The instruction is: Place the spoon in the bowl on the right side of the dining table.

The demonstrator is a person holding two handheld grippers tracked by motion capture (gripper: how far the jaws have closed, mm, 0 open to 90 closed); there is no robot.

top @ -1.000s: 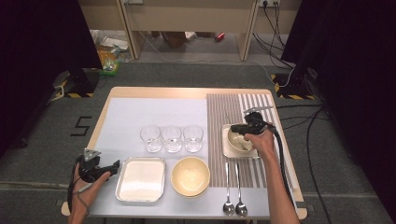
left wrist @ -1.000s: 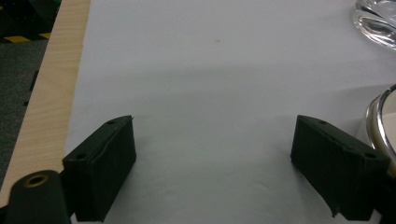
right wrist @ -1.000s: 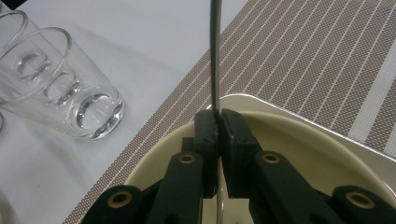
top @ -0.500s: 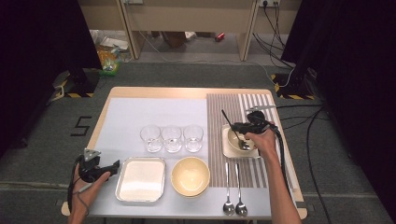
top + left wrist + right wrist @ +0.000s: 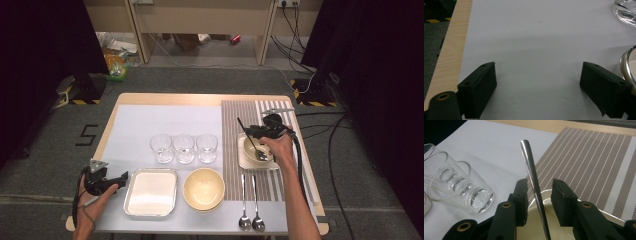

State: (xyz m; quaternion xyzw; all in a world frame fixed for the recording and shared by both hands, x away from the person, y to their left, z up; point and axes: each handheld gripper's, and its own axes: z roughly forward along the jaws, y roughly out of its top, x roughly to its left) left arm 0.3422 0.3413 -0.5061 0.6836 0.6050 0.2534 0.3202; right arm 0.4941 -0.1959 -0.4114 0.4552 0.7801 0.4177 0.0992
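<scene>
Spoon (image 5: 251, 141) stands with its bowl down in the small cream square dish (image 5: 248, 161) on the right half of the bench (image 5: 165, 117), its handle leaning up and to the left between the jaws of the right hand-held gripper (image 5: 256, 131). Those jaws have just been opening: in the right gripper view the handle (image 5: 533, 182) passes up through the gap with space on both sides, so the pads do not press on it. The dish sits on the striped brown placemat (image 5: 240, 117), which covers the bench's right part; a pale sheet covers the rest. Left of the dish, three clear glasses (image 5: 183, 148) stand in a row, near the leaning handle but apart from it. In front of them lie a metal tray (image 5: 150, 192) and a yellow bowl (image 5: 203, 188), side by side. Two more spoons (image 5: 250, 220) lie on the mat at the near edge. The left hand-held gripper (image 5: 122, 176) rests just left of the tray, its jaws wide apart over bare sheet
</scene>
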